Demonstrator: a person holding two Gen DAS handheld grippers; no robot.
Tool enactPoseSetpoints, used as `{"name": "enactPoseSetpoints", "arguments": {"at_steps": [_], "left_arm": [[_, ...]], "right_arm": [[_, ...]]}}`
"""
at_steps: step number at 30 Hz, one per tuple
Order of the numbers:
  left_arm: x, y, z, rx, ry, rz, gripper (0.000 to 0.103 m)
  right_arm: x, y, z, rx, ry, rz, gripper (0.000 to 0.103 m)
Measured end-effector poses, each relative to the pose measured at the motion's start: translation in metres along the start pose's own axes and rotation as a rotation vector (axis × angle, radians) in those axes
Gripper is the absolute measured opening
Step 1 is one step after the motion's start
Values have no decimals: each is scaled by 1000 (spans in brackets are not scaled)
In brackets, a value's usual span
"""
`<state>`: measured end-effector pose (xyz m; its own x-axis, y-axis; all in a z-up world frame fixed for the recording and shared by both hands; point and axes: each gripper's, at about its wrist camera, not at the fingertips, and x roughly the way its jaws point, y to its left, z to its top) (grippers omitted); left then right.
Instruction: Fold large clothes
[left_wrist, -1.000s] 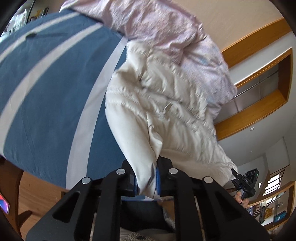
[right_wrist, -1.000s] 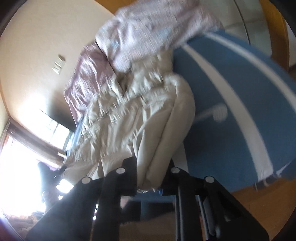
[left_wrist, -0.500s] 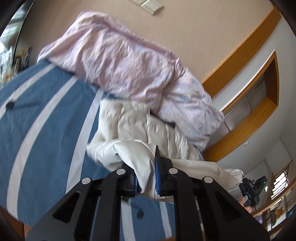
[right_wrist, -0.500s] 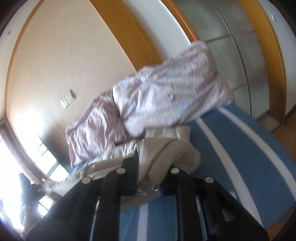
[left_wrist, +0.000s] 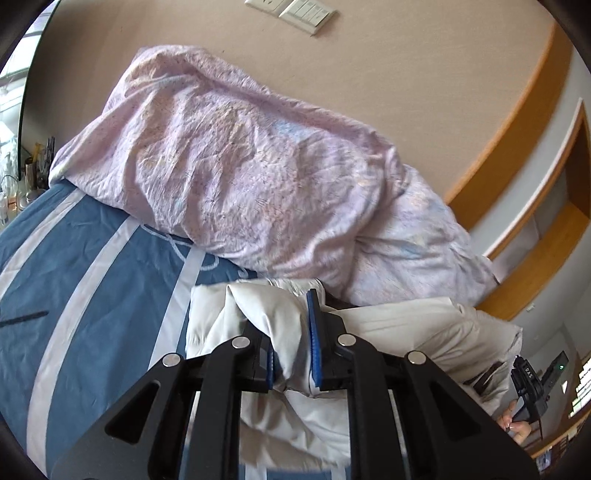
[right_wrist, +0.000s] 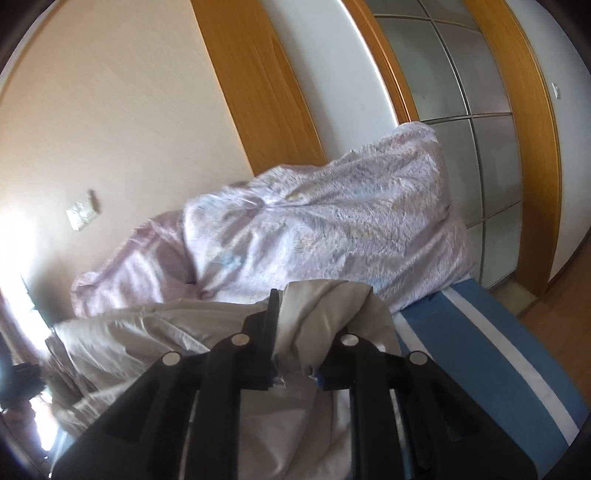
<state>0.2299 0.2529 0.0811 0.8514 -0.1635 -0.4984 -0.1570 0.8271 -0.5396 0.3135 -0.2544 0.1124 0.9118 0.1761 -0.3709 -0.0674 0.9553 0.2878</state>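
A cream padded jacket (left_wrist: 424, 325) is stretched between my two grippers above a blue bed with pale stripes (left_wrist: 92, 280). My left gripper (left_wrist: 291, 347) is shut on a bunched fold of the jacket, blue pads pressing the fabric. In the right wrist view the same jacket (right_wrist: 147, 332) runs off to the left, and my right gripper (right_wrist: 295, 350) is shut on its other end, with cloth draped over the right finger. The right gripper (left_wrist: 532, 384) also shows small at the far right of the left wrist view, with a hand under it.
A crumpled pink floral duvet (left_wrist: 258, 177) is heaped at the head of the bed (right_wrist: 498, 350) against a beige wall with switch plates (left_wrist: 295, 11). A wooden-framed glass sliding door (right_wrist: 480, 129) stands right of the bed. Bottles (left_wrist: 33, 177) crowd the far left.
Both grippers rose and swung toward the head of the bed, carrying the jacket's lower edge up over the rest of it. The duvet and wall now fill the views.
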Motion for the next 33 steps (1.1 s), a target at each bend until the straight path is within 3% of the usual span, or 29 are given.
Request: {"name": "enactPoseSetpoints", "arguments": {"at_steps": [7,12,15,17,19,20,22,24,27,29,33], "left_arm": [[67,14,11,-19,7,82,16],[99,20,11,-7,12,132,20],[111,22,9,-1,15,135,29],[117,23,8,-7,26,121,46],[117,22,9,-19,26,100,60],[113,22,11,-27,17,82,71],[102,17,15,-18,-31,69,90],[77,5,17,41,-142,88,97],[46,-19,8,159,-236,102,97],[37,-34,-8,244,-251,104,99],[44,-60,-47,393,-186,120,100]], "right_arm": [[92,-1,-11,11,95,-148,18],[134,-6,-25,46,163,-234,20],[151,-9,-30,78,205,-257,29],[159,-11,-31,98,235,-249,45],[158,-14,-27,138,241,-212,54],[152,-17,-23,167,223,-178,63],[124,-19,-10,188,102,-106,77],[93,-8,0,91,-8,-84,79],[68,17,-6,-93,-24,-87,79],[63,31,-23,-200,22,-103,79],[70,43,-61,-304,139,-117,78]]}}
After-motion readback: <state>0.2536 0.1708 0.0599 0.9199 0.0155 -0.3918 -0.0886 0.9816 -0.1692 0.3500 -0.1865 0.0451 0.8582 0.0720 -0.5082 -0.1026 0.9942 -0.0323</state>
